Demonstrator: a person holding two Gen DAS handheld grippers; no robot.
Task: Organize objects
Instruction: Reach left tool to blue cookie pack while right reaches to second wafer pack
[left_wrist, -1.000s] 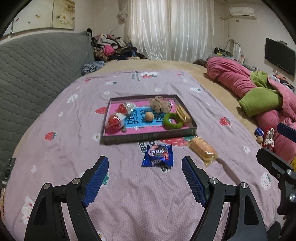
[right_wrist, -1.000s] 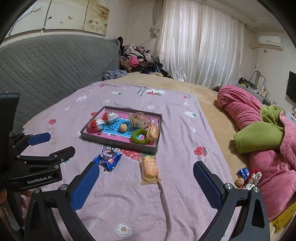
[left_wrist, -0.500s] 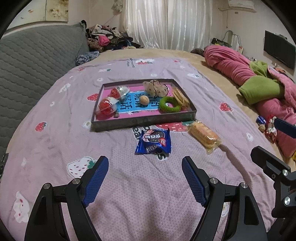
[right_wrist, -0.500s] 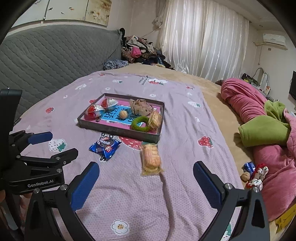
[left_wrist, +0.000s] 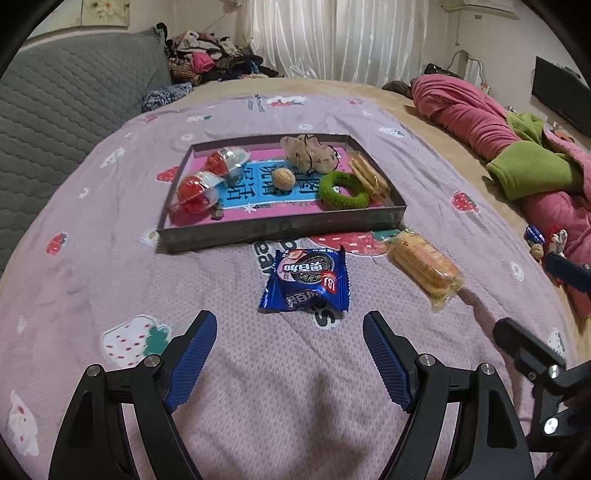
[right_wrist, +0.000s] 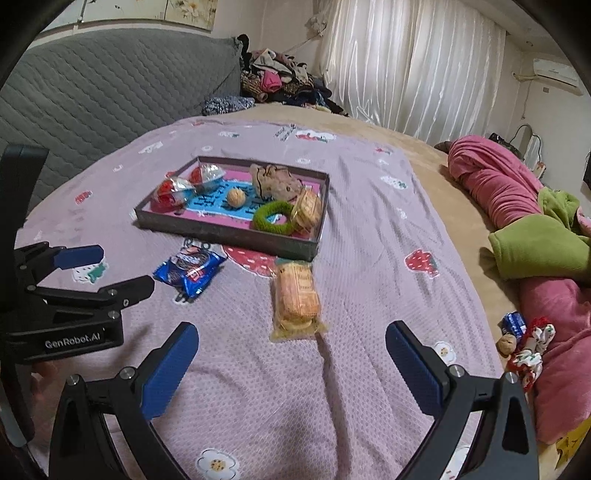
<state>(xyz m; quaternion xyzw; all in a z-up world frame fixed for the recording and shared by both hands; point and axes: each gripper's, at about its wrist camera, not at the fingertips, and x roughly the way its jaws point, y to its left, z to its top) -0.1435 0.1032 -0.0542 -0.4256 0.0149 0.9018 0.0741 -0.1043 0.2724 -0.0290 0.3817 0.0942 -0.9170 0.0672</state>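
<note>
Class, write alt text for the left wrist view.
The open left gripper faces a blue snack packet on a lilac bedspread. A wrapped biscuit pack lies to its right, and a shallow tray of small items sits behind.

a blue biscuit packet (left_wrist: 306, 281) lies flat on the bed just in front of the tray (left_wrist: 280, 229) — beside it, an orange cracker pack (left_wrist: 424, 268), angled. the tray holds two red capsules (left_wrist: 208, 177), a walnut (left_wrist: 283, 178), a green ring (left_wrist: 343, 191) and crackers (left_wrist: 369, 176).
</note>
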